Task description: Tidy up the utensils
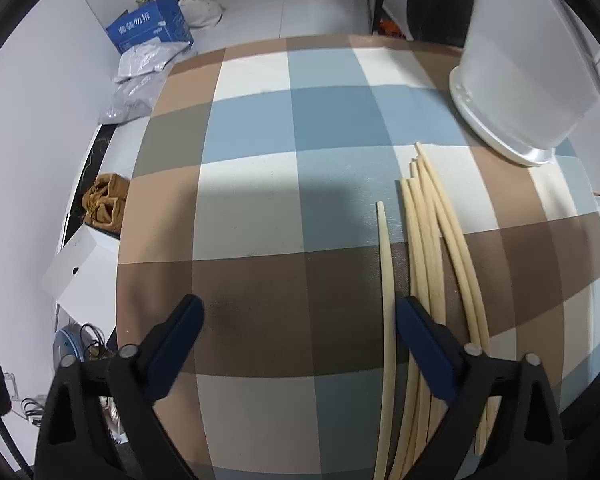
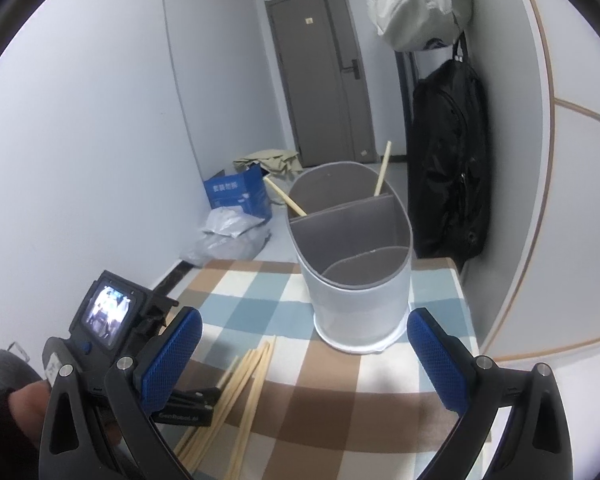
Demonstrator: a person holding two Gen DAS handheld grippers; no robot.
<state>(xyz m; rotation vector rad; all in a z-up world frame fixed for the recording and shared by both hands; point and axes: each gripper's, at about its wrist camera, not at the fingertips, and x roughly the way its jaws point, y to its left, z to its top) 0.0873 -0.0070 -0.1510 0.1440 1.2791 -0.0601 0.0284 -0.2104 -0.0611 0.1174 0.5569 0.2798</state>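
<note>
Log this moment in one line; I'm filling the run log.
left gripper: open, over chopsticks | right gripper: open, empty | holder: two chopsticks in far compartment

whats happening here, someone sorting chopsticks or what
A person holding a gripper in each hand is putting chopsticks into a divided holder on a checked tablecloth. Two chopsticks already lean in the holder's far compartment; the other compartments look empty. The left gripper, jaws open, hangs over the loose chopsticks lying flat, with one stick between its jaws, not yet gripped. The right gripper is open and empty, facing the holder.
</note>
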